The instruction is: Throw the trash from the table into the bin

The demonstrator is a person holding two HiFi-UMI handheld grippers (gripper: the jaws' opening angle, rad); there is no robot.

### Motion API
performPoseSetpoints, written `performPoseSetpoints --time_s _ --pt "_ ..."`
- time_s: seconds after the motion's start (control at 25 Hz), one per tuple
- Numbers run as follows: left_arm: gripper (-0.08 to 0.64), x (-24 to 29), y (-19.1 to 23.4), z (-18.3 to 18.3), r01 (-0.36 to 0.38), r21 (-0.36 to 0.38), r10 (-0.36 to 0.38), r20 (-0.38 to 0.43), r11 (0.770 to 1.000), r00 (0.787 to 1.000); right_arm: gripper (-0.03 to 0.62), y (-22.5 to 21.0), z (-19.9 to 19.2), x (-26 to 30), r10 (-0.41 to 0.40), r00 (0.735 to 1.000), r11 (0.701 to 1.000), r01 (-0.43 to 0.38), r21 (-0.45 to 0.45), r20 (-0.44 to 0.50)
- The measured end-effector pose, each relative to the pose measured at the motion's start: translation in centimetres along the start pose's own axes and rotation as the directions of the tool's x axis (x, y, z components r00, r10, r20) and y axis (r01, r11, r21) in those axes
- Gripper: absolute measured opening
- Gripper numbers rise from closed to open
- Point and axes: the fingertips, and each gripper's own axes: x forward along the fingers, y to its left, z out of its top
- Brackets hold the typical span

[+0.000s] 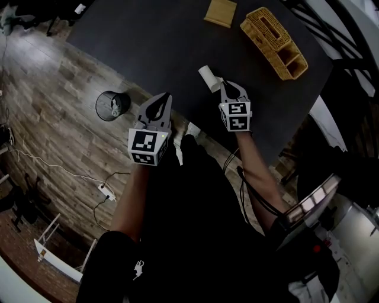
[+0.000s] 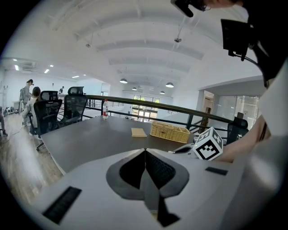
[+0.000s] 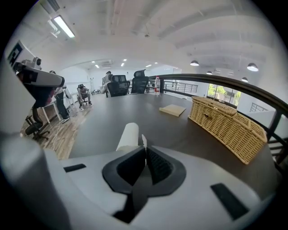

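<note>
A rolled white paper [image 1: 207, 77] lies on the dark table [image 1: 160, 41] near its front edge. My right gripper [image 1: 224, 83] sits just right of it. In the right gripper view the jaws are closed, with a thin white edge of the paper roll [image 3: 128, 137] pinched at the right gripper's [image 3: 144, 147] tips. My left gripper [image 1: 161, 102] hovers off the table's edge above the wooden floor, and in its own view the left gripper [image 2: 145, 152] is shut and holds nothing. A black mesh bin [image 1: 112, 105] stands on the floor to its left, with some white trash inside.
A wicker basket [image 1: 273, 42] and a tan pad [image 1: 220, 12] sit at the table's far side. A bottle [image 2: 105, 109] stands at the far edge. Office chairs [image 2: 67, 108] stand beyond the table. A power strip and cable [image 1: 105, 190] lie on the floor.
</note>
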Motion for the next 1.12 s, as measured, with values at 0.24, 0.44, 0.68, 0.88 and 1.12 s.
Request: performPoseSetpoints --time_s 0.24,0.44,0.68,0.88,1.12 --pt "0.008 -0.9 0.7 0.1 -0.008 -0.02 0.009 0.025 1.0 1.0 0.015 1.0 2.2 -1.2 0.011 0.998 1.0 -0.011 0.007 0.061" --pt "0.008 -1.9 2.0 -0.2 -0.018 -0.058 0.021 0.038 0.998 0.999 0.015 2.7 3.5 -2.2 0.045 0.994 0.999 -0.047 0.017 0.1" --pt "0.008 -4.5 4.9 -0.4 -0.068 -0.07 0.072 0.06 0.995 0.996 0.015 7.6 6.2 -2.7 0.134 0.979 0.991 -0.134 -0.01 0.152" --pt "0.008 -8.3 8.8 -1.6 -0.121 -0.109 0.128 0.062 0.987 0.99 0.015 13.6 8.7 -2.4 0.215 0.963 0.976 -0.206 -0.067 0.162" --pt "0.008 -13.3 13.9 -2.6 -0.192 -0.145 0.205 0.084 0.971 0.975 0.014 21.0 11.3 -1.2 0.313 0.936 0.947 -0.294 -0.134 0.159"
